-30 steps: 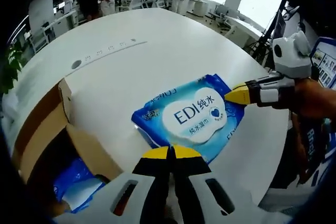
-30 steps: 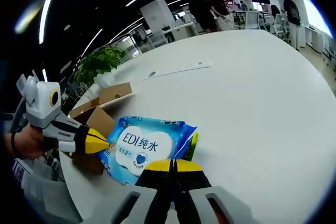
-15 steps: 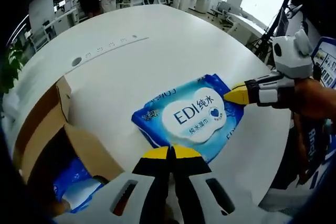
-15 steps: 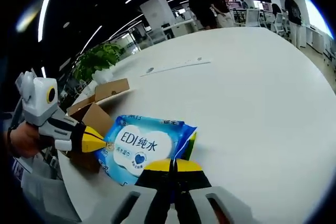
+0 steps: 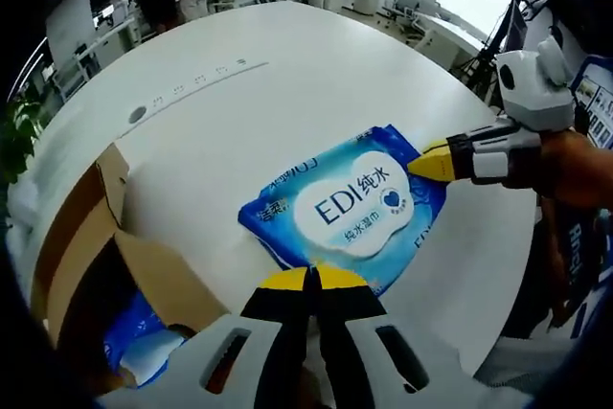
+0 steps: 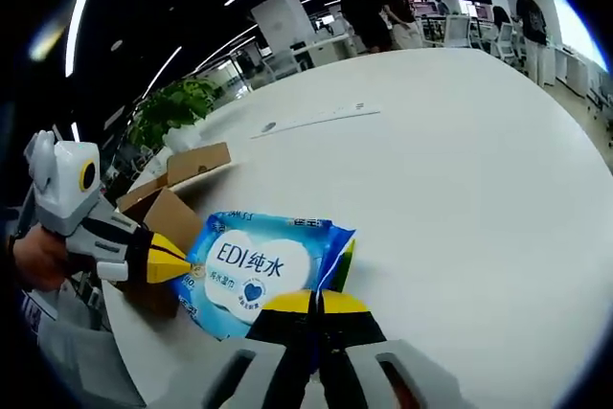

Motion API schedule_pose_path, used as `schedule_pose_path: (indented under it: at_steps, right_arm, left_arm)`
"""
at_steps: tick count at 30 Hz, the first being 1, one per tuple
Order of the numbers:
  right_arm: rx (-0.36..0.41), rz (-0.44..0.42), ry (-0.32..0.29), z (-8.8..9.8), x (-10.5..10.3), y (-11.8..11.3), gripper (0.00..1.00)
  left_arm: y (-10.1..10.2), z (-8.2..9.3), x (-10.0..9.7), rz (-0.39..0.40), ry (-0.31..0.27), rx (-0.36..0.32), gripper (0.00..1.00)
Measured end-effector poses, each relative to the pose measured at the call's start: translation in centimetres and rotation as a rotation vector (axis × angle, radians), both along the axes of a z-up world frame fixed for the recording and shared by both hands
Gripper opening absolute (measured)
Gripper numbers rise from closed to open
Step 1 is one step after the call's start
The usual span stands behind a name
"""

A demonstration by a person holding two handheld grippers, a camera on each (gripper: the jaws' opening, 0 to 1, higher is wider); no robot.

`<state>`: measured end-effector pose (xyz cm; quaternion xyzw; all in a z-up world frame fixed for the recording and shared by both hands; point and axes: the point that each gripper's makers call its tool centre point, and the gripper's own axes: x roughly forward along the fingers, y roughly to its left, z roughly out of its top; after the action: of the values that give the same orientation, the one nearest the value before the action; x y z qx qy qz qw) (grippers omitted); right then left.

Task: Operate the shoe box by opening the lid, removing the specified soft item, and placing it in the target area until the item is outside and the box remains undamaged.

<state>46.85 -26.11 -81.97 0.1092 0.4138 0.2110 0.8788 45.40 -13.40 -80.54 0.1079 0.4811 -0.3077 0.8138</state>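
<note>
A blue wet-wipes pack [image 5: 350,208] with a white "EDI" label lies flat on the white table [image 5: 287,93], outside the box. My left gripper [image 5: 312,280] is shut, and its yellow tips meet at the pack's near edge. The right gripper [image 5: 428,162] comes in from the right, also shut, with its tip against the pack's far corner. In the right gripper view the pack [image 6: 254,270] lies just beyond my shut right gripper [image 6: 313,302], and the left gripper [image 6: 172,263] touches its left end. The frames do not show whether either gripper pinches the pack. The open cardboard shoe box [image 5: 105,256] stands to the left with a blue pack [image 5: 144,337] inside.
The box flaps [image 6: 182,189] stand up beside the pack. A long flat strip [image 5: 196,83] lies farther back on the table. A potted plant [image 6: 177,107] stands past the table's edge. People and desks are in the background. A hand [image 5: 575,165] holds the right gripper.
The pack stays put on the table. In the right gripper view the left gripper's tip has drawn back slightly to the pack's left edge. Both views have shifted a little.
</note>
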Motion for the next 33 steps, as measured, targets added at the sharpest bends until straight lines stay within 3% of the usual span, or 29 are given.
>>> schedule_pose_path:
  at_steps: [14, 24, 33]
  right_arm:
    - [-0.006, -0.066, -0.007, 0.4, 0.1, -0.5, 0.00]
    - [-0.039, -0.102, -0.011, 1.3, -1.0, -1.6, 0.04]
    - [-0.049, -0.132, -0.035, 2.7, -1.9, -2.4, 0.07]
  left_arm:
    - [1.3, 0.6, 0.3, -0.030, -0.029, 0.026, 0.00]
    - [2.2, 2.1, 0.0, 0.003, -0.026, -0.028, 0.10]
    - [2.9, 3.5, -0.9, 0.016, -0.044, -0.077, 0.09]
